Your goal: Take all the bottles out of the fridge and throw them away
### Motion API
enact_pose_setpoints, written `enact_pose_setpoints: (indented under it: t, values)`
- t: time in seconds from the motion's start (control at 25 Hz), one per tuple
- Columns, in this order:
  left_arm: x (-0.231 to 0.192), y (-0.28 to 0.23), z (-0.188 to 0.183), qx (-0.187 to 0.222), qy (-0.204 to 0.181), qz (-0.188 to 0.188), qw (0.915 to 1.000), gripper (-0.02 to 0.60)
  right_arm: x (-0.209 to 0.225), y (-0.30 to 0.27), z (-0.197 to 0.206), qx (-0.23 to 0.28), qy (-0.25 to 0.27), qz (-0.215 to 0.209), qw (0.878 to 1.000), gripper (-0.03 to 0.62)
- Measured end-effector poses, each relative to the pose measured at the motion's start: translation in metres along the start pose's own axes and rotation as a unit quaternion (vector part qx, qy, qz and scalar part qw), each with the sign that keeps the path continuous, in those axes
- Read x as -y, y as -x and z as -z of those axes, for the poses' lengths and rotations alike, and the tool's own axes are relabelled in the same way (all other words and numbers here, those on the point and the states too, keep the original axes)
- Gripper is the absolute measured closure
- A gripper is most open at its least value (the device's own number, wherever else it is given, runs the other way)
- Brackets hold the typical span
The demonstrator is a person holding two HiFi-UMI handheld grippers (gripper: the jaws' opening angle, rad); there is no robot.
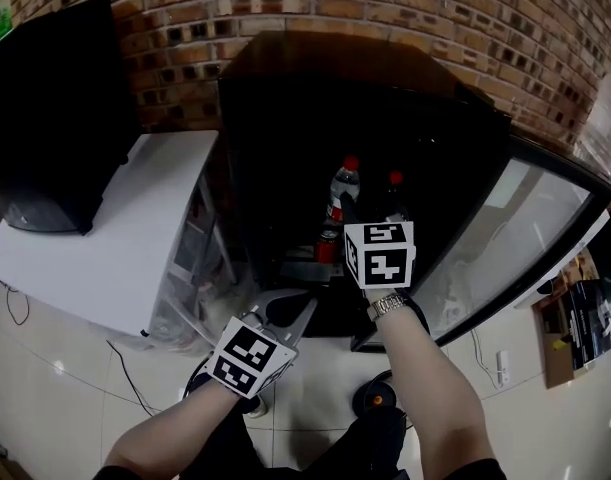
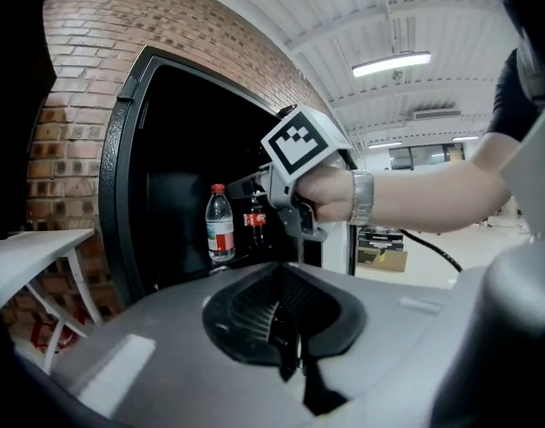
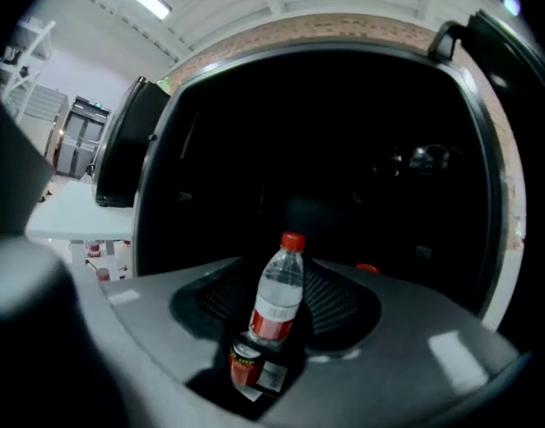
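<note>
The black fridge (image 1: 285, 118) stands open. On its shelf are a clear water bottle (image 1: 343, 190) with a red cap and red label, and to its right a dark cola bottle (image 1: 393, 194). My right gripper (image 1: 348, 210) reaches into the opening just short of the water bottle (image 3: 277, 294), which shows between its open jaws without touching them. A small red-labelled container (image 3: 244, 364) sits lower and nearer. My left gripper (image 1: 288, 314) hangs below the fridge front, shut and empty. From the left gripper (image 2: 288, 333) both bottles (image 2: 220, 225) show beyond the right hand.
The fridge's glass door (image 1: 515, 228) swings open to the right. A white cabinet (image 1: 115, 228) with a black monitor (image 1: 55, 138) stands to the left. A brick wall (image 1: 405, 18) is behind. A black object (image 1: 375, 400) lies on the tiled floor near my feet.
</note>
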State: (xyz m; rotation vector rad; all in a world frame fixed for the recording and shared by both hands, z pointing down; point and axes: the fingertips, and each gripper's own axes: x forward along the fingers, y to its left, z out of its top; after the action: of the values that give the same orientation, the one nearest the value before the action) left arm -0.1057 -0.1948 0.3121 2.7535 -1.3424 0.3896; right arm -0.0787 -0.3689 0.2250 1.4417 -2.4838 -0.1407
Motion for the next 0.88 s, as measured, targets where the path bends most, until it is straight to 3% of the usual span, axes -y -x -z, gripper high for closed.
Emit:
enact_pose_setpoints:
  t: [0.48,0.88]
  values:
    - [-0.019,-0.015,0.004,0.007,0.009,0.014,0.9998,0.577,0.020,-0.070,-0.014,-0.033,0.006,0.030,0.999,0.408]
    - [-0.030,-0.028,0.009,0.009,0.017,0.018,0.9996,0.577,0.022,-0.086,-0.018,-0.030,-0.015,0.015,0.999,0.419]
